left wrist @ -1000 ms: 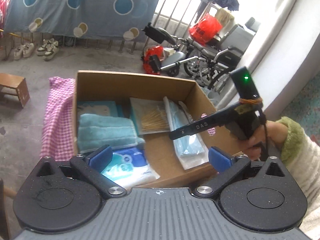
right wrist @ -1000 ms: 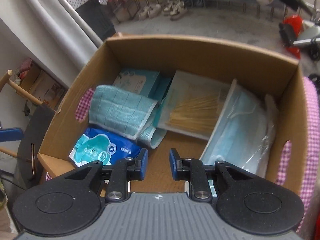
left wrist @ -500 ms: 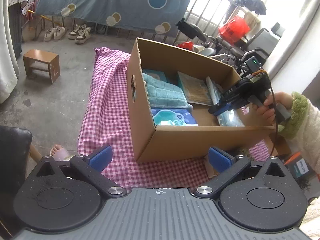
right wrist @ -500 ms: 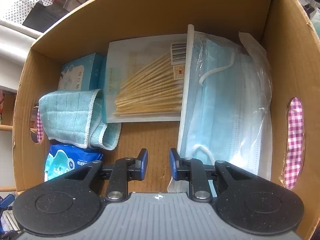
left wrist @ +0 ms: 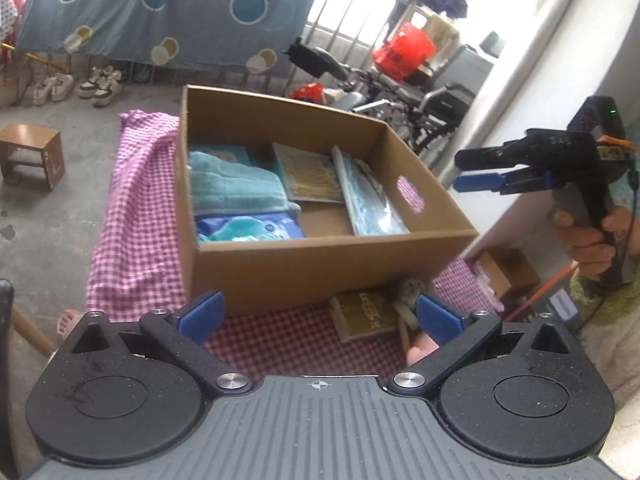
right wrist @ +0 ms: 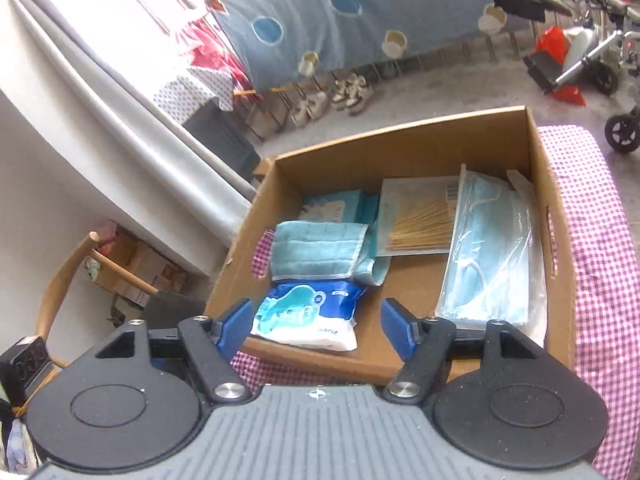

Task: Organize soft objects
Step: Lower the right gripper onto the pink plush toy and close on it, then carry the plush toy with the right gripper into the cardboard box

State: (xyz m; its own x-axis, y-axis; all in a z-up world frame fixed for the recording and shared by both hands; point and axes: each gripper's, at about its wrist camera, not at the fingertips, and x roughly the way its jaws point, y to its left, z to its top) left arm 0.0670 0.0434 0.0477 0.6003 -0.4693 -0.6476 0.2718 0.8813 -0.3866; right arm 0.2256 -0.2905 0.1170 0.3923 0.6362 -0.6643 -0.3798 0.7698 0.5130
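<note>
Cardboard box (right wrist: 554, 280) holds towel (right wrist: 316, 250), wipes (right wrist: 308, 316) and masks (right wrist: 492, 256) (all untouched), while right gripper (right wrist: 316, 322), its jaws just spreading, and left gripper (left wrist: 318, 316) gape empty.

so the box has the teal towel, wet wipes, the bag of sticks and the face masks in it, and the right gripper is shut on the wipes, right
Not quite. The right gripper is open and holds nothing, as the right wrist view shows. The teal towel, wet wipes, bag of sticks and face masks are in the box.

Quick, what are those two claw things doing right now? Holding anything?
Left gripper: open, holding nothing, above the checked cloth.
Right gripper: open and empty; its jaws have just been opening, nothing between them, in front of the cardboard box.
</note>
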